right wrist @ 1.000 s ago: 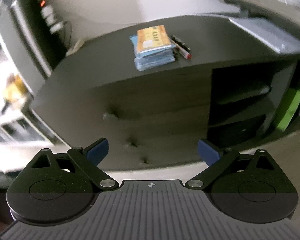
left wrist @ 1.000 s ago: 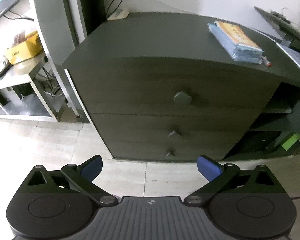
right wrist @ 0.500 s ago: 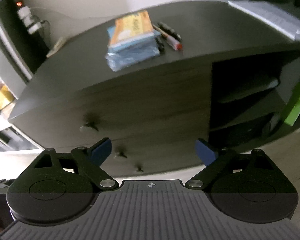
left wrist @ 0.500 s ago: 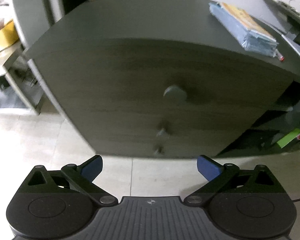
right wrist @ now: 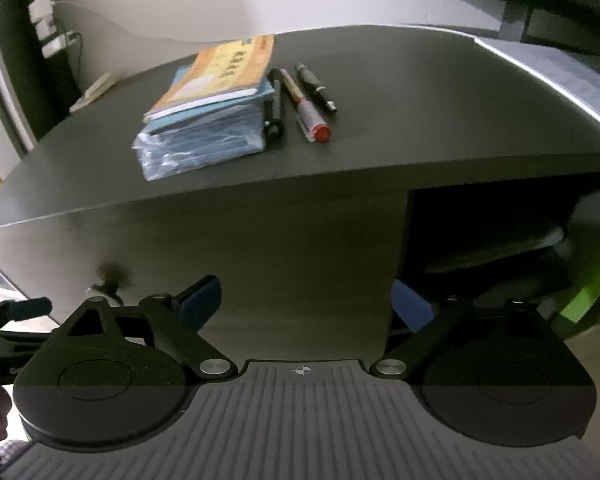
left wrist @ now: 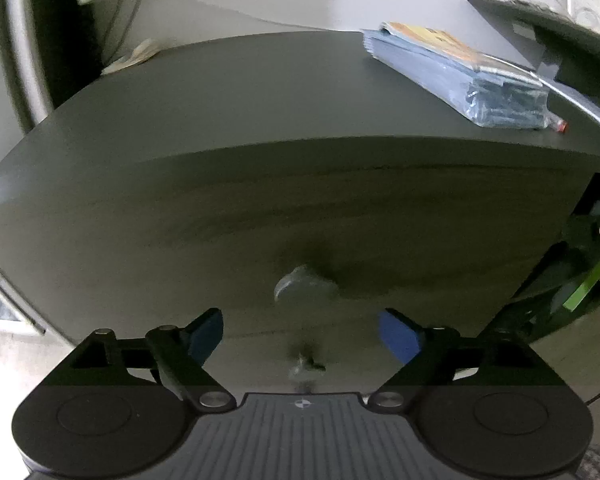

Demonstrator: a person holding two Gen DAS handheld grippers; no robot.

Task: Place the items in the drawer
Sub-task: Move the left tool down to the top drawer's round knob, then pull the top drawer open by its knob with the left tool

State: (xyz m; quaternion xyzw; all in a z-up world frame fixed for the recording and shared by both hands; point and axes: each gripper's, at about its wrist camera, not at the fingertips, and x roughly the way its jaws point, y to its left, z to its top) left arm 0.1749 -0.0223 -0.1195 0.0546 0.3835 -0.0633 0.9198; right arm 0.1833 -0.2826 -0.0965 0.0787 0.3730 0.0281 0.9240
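Left gripper (left wrist: 300,330) has closed in on top drawer knob (left wrist: 296,286), fingers apart, empty; right gripper (right wrist: 306,306) likewise spread, below the worktop (right wrist: 380,80).

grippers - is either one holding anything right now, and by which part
Nothing is held. The left gripper is open just short of the top drawer knob; the right gripper is open and empty.

No legible text anywhere.
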